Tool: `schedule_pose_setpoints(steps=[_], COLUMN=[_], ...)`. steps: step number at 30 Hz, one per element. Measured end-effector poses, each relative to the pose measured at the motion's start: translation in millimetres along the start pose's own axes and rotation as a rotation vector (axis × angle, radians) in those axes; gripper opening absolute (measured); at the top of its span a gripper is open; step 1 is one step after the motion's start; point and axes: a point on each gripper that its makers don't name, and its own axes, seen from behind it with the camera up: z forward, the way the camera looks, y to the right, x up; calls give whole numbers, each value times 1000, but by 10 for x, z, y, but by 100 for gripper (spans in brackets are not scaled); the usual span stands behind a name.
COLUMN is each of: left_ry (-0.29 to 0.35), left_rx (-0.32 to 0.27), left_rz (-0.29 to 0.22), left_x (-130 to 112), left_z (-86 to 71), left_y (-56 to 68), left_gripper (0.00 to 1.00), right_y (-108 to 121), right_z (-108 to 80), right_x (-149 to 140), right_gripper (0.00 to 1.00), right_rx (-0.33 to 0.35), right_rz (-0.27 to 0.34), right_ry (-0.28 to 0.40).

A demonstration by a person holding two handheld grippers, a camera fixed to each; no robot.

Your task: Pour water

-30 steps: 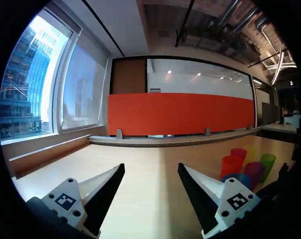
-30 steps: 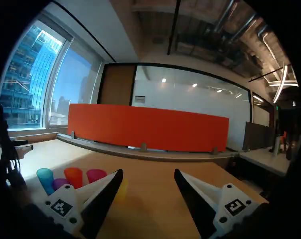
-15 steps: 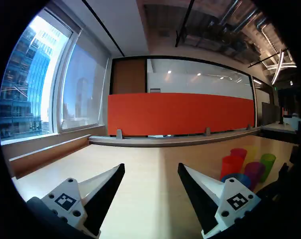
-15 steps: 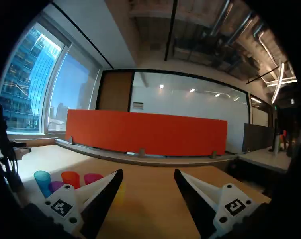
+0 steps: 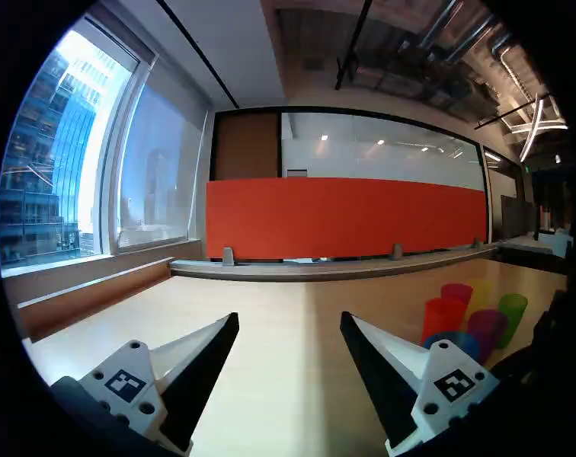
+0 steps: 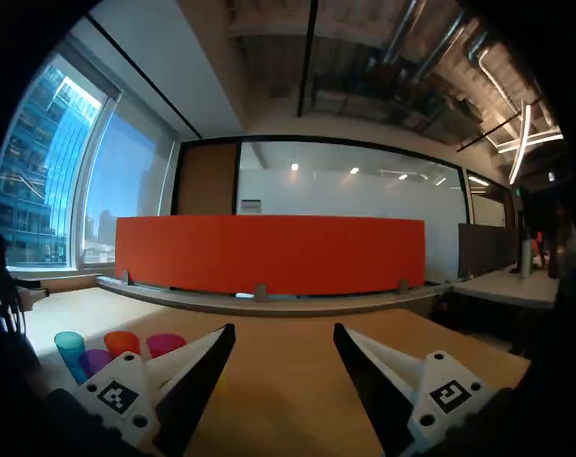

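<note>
Several coloured plastic cups stand in a cluster on the wooden table (image 5: 273, 335). In the left gripper view I see a red cup (image 5: 442, 317), a pink cup (image 5: 457, 292), a purple cup (image 5: 487, 327), a green cup (image 5: 512, 314) and a blue cup (image 5: 449, 340) at the right, beside my right finger. My left gripper (image 5: 288, 320) is open with nothing between its fingers. In the right gripper view a blue cup (image 6: 69, 349), an orange cup (image 6: 121, 342), a purple cup (image 6: 94, 359) and a pink cup (image 6: 164, 343) stand at the lower left. My right gripper (image 6: 280, 329) is open and holds nothing.
An orange divider panel (image 5: 341, 217) runs along the table's far edge, also visible as the orange panel (image 6: 269, 251). Large windows (image 5: 52, 175) line the left side. Another desk (image 6: 509, 286) stands at the right. A dark stand (image 6: 6, 297) rises at the left edge.
The right gripper has tilted upward and turned a little, so the cups and table sit lower in its view. The left gripper has stayed still.
</note>
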Motion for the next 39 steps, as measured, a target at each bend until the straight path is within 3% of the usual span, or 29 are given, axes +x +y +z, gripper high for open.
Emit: schedule_pose_setpoints(steps=[9,39], left_ry=[0,0], left_rx=[0,0], left_rz=[0,0], left_x=[-2,-3], left_z=[-9,-3], left_y=[-7,-10], left_gripper=[99,99], right_y=[68,119], right_z=[51,140], right_x=[-234,-457], right_gripper=[100,100], right_rx=[-18,-22], right_rz=[25,2], right_ry=[-36,-72])
